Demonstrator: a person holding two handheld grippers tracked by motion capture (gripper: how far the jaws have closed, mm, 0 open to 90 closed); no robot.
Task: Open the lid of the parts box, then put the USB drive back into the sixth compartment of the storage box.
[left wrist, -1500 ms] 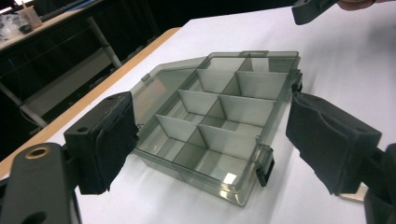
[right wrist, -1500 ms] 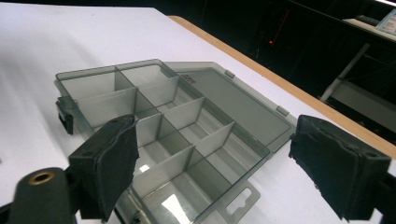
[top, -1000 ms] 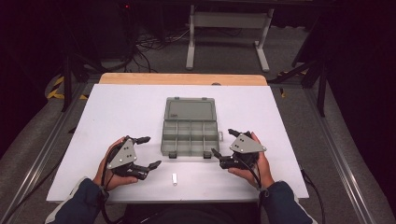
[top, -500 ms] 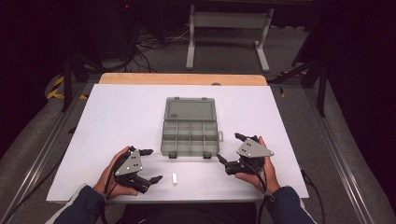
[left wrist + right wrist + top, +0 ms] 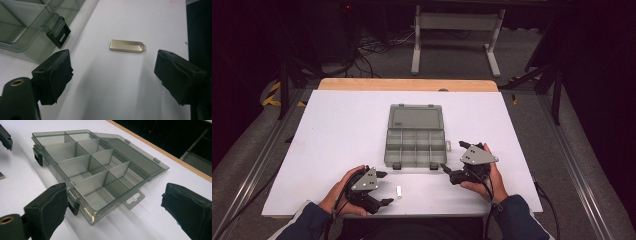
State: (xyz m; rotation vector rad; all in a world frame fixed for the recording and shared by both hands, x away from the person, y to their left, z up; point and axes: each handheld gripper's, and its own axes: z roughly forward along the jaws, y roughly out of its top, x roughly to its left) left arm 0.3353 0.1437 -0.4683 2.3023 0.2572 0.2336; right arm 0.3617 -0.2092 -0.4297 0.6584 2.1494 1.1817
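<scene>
The left hand-held gripper (image 5: 384,188) sits low over the white counter (image 5: 337,130) with its jaws apart and nothing between the pads. The jaws have just been closing a little, yet they are wide and empty. Just ahead of them, slightly toward the right jaw in the left gripper view, lies a small gold metal flash drive (image 5: 127,46), flat on the counter with its long side across the gap. That lie suits a pinch across its narrow width, which is probably why the gripper is lined up square to it with a jaw on either side of its path. In the high view the flash drive (image 5: 399,191) shows as a pale sliver just beside the left gripper's tips.

The right hand-held gripper (image 5: 451,161) also stands with its jaws apart and empty, resting near the front right corner of the clear grey box (image 5: 416,136). Its pose looks like readiness to steady the box, though it does not touch it. The box lies open, its lid (image 5: 140,157) folded flat on the far side, so every compartment is reachable from above; all look empty. Its black latches (image 5: 59,33) face the person, and a hang tab (image 5: 132,199) sticks out toward the right gripper.

No brand, label or writing can be read on the flash drive, the box or the grippers.
</scene>
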